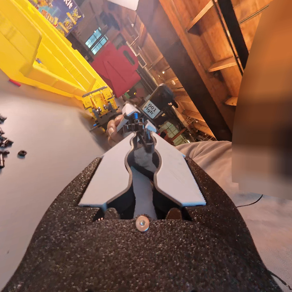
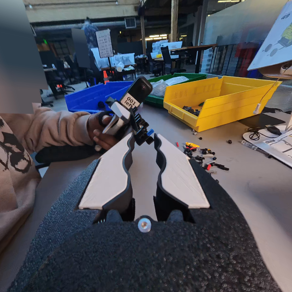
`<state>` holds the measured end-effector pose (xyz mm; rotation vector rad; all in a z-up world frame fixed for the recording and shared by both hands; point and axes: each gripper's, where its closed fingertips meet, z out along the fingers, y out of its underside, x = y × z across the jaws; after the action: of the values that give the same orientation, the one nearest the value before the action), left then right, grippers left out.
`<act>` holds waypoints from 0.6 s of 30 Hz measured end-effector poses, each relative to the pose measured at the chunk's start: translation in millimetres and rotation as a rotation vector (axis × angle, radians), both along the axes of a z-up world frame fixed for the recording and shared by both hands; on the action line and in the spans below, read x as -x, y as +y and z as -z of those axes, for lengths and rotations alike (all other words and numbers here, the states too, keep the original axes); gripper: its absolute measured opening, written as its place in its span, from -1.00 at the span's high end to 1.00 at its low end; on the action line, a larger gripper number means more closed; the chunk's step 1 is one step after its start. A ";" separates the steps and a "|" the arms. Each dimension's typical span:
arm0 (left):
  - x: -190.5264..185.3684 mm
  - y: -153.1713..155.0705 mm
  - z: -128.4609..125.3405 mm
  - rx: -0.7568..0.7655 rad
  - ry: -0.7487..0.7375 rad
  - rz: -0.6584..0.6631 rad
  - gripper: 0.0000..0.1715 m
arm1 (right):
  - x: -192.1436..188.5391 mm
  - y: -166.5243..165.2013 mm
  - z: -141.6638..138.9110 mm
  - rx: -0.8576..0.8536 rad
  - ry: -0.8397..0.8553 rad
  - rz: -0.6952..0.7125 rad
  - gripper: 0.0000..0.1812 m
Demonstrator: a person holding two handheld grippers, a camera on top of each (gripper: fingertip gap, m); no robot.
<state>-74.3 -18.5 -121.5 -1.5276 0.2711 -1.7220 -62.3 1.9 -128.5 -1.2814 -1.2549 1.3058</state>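
Note:
My left gripper (image 1: 143, 135) is shut on a small black brick assembly (image 1: 134, 124) with a blue pin (image 1: 135, 116) and holds it in the air above the grey table (image 1: 39, 150). My right gripper (image 2: 144, 136) is open. Its two fingertips stand on either side of the lower end of the same assembly (image 2: 141, 128), beside the blue pin (image 2: 150, 131). The left gripper (image 2: 133, 120) shows in the right wrist view, held by a hand (image 2: 98, 126). The right gripper (image 1: 138, 120) shows just beyond the assembly in the left wrist view.
A yellow bin (image 2: 221, 101) with black parts, a blue bin (image 2: 94, 98) and a green bin (image 2: 181, 77) stand at the back. Loose small parts (image 2: 202, 154) and instruction sheets (image 2: 281, 145) lie to the right. A yellow brick vehicle (image 1: 99, 101) stands by yellow bins (image 1: 47, 60). The tips of both grippers are at nearly the same place. The yellow brick vehicle (image 1: 99, 101) is about 25 cm from my right fingertips.

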 end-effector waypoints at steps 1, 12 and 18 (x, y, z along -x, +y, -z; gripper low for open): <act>0.0 -0.8 -5.1 -0.039 -0.008 -0.012 0.80 | 0.8 0.0 -3.5 0.049 0.035 0.002 0.75; -3.6 4.7 -14.7 -0.107 -0.002 -0.114 0.91 | 11.2 -18.1 -10.4 -0.010 0.128 0.037 0.79; -5.8 3.0 -8.7 -0.149 0.127 -0.150 0.93 | 10.2 -20.5 -4.2 -0.049 0.083 -0.001 0.78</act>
<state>-68.5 -15.4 -112.7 -1.5105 0.3336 -1.4587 -72.5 -18.6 -124.3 -1.1810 -1.2219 1.3083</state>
